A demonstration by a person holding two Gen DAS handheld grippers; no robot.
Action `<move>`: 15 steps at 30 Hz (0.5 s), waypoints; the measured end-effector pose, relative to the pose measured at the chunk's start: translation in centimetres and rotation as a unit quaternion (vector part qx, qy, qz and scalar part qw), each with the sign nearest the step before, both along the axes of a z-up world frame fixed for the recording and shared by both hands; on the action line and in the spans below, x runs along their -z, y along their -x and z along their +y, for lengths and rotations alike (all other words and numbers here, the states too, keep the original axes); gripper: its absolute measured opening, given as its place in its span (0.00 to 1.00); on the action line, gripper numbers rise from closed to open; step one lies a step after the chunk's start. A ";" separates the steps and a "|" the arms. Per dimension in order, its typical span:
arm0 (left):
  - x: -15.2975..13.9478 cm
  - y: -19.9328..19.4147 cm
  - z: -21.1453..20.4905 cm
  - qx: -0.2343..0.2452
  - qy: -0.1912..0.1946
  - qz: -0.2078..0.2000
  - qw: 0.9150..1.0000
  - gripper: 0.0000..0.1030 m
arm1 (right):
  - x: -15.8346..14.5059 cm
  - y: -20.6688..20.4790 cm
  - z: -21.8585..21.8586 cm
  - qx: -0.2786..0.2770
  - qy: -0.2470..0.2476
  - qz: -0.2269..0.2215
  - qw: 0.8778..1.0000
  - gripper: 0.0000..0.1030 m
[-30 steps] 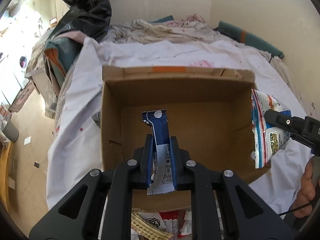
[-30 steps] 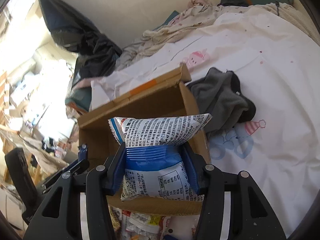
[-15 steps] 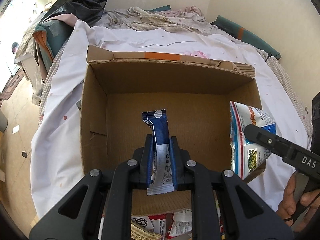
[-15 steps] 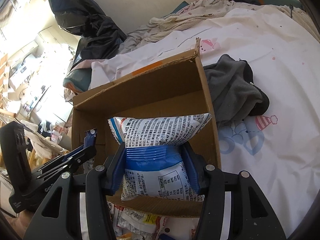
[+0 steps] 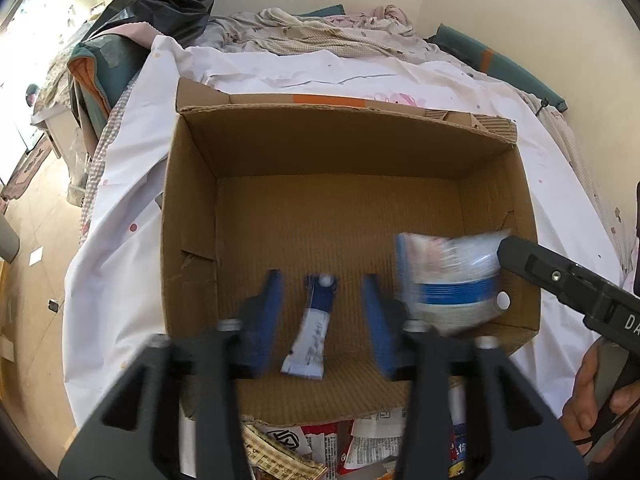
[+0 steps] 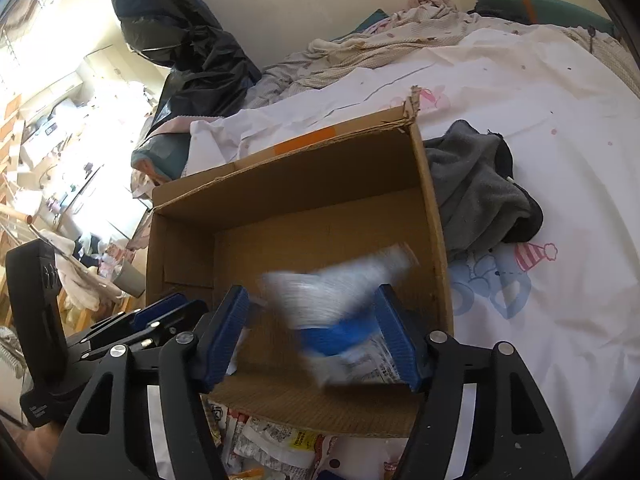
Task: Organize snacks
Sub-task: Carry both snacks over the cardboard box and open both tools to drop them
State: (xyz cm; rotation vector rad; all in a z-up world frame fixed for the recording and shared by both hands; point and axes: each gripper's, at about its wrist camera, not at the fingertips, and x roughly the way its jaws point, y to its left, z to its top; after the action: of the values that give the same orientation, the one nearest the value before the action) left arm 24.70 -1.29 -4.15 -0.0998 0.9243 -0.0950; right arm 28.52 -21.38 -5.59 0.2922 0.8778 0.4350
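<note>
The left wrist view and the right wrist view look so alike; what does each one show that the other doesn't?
Only the left wrist view shows the slim blue packet loose between the open left gripper fingers, and a hand.

Only the right wrist view shows the grey cloth beside the box and the open right gripper from behind.

Both show the cardboard box, the blurred white-and-blue bag over it, and the snack pile.

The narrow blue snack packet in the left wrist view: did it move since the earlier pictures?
Yes. The narrow blue packet has left the opened left tool and dropped lower inside the cardboard box, toward its floor.
</note>
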 end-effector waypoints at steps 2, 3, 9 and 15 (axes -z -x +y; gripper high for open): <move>-0.4 0.4 0.1 0.001 -0.002 -0.012 1.000 0.62 | -0.1 0.1 -0.1 0.005 0.005 -0.004 1.000 0.83; -0.5 0.6 0.1 0.001 -0.004 -0.017 1.000 0.68 | -0.2 0.2 -0.2 0.008 0.003 -0.007 1.000 0.84; -1.3 1.2 0.8 -0.011 0.003 -0.035 0.999 0.79 | -0.8 0.6 -0.2 0.007 0.003 -0.011 1.000 0.85; -1.8 2.0 1.5 -0.016 0.007 -0.043 0.999 0.79 | -1.5 1.5 -0.1 0.005 0.006 -0.018 1.000 0.85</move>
State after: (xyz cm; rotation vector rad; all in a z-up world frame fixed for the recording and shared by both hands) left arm 22.65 0.21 -2.38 -0.1227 0.8353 -0.0763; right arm 26.98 -21.46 -4.06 0.2759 0.8441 0.4245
